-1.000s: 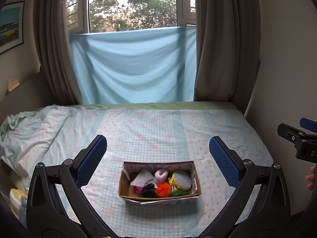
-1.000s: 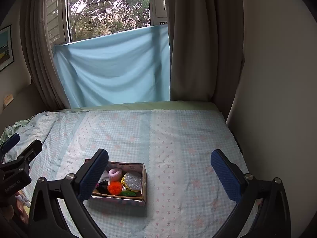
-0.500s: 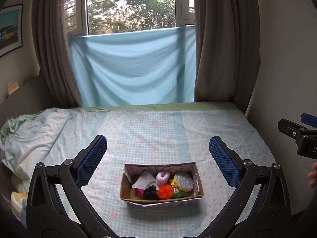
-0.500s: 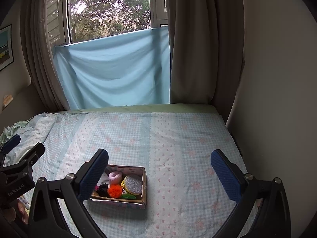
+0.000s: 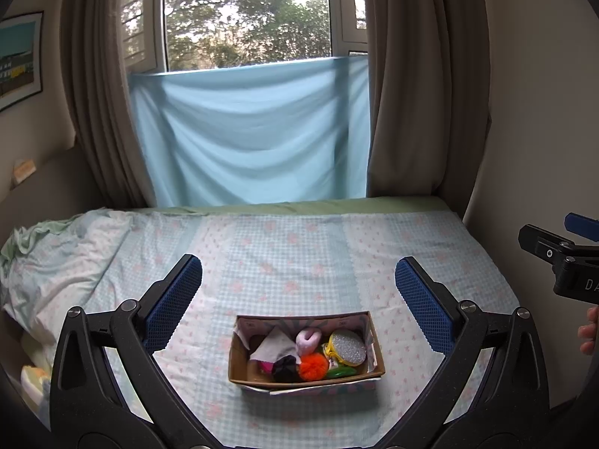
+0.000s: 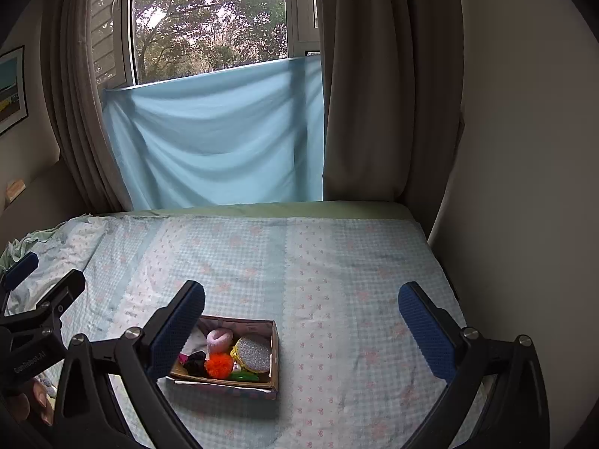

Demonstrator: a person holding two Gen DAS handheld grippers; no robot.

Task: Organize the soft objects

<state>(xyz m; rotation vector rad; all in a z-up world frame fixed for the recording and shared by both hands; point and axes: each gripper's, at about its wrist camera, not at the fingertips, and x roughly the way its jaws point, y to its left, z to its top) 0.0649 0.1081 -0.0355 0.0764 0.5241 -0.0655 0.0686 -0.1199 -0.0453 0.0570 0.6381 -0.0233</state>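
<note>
Cardboard, brown and shallow: small open-topped box (image 5: 305, 372) sitting on the bed (image 5: 299, 254) with its pale blue checked sheet, roughly centred between the blue-padded fingers of the left claw (image 5: 297, 299). Packed inside with soft bits: fluffy orange pompom (image 5: 313, 366), pink plush ring (image 5: 307, 340), round silver glittery pad with yellow edging (image 5: 348, 348), black fuzzy scrunchie (image 5: 285, 366), folded white cloth (image 5: 275, 346), glossy green piece (image 5: 340, 372) at the front wall.

Left claw spread wide, holding nothing, hovering above and short of the box. Right claw (image 6: 299, 321) likewise spread and empty, off to the right side, with the box under its left finger.

Handling, as a judgement: everything in there light and squashy, nothing fragile, nothing heavy. Pompom likely to compress nearly flat, so best pinched through the middle, deep enough that fibres alone do not slip out. Plush ring best taken across one side of the loop. Glittery pad probably stiffer and slicker; safer gripped by the edges. Cloth limp, best pinched at the raised fold. Box itself light, liable to slide on the sheet if nudged.
</note>
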